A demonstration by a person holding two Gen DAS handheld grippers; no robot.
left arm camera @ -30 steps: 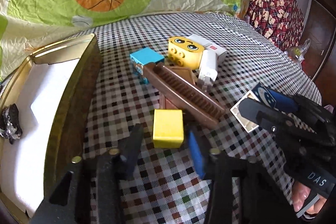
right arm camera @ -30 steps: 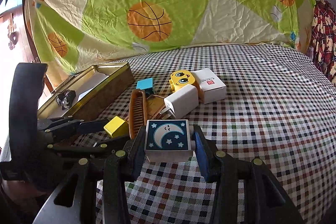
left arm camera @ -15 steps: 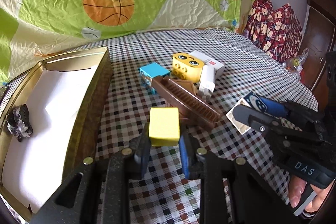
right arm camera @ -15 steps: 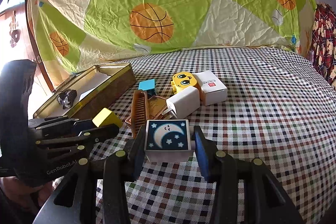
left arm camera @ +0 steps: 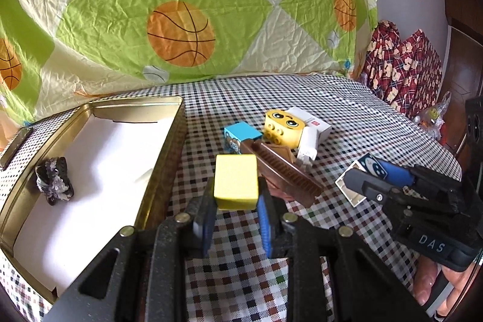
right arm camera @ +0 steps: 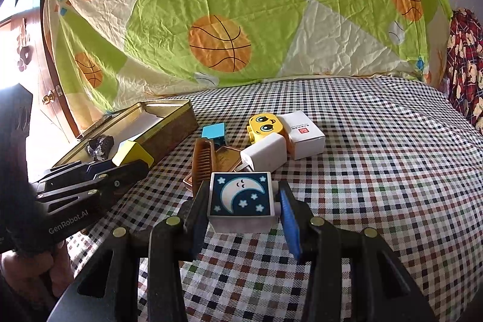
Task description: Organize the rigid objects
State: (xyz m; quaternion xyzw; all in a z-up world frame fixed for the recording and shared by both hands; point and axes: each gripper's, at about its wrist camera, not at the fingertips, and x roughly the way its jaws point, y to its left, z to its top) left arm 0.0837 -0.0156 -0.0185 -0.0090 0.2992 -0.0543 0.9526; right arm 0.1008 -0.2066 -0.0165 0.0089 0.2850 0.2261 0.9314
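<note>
My left gripper (left arm camera: 236, 198) is shut on a plain yellow block (left arm camera: 236, 181) and holds it in the air beside the gold tin (left arm camera: 169, 153); the block also shows in the right wrist view (right arm camera: 132, 153). My right gripper (right arm camera: 243, 202) is shut on a moon-picture block (right arm camera: 240, 198), held above the checked cloth; it also shows in the left wrist view (left arm camera: 372, 166). On the cloth lie a brown comb (left arm camera: 283, 171), a blue block (left arm camera: 241, 135), a yellow face block (left arm camera: 283, 125), a white charger (right arm camera: 264, 153) and a white box (right arm camera: 305, 133).
The open gold tin has a white lining and holds a dark crystal rock (left arm camera: 54, 184). A basketball-print sheet (left arm camera: 181, 20) hangs behind the table. A wooden door (right arm camera: 27, 74) stands at far left. Red patterned fabric (left arm camera: 404, 68) lies at far right.
My left gripper closed on the yellow block, lifted it off the cloth and moved it up toward the tin. My right gripper kept holding the moon block, almost still.
</note>
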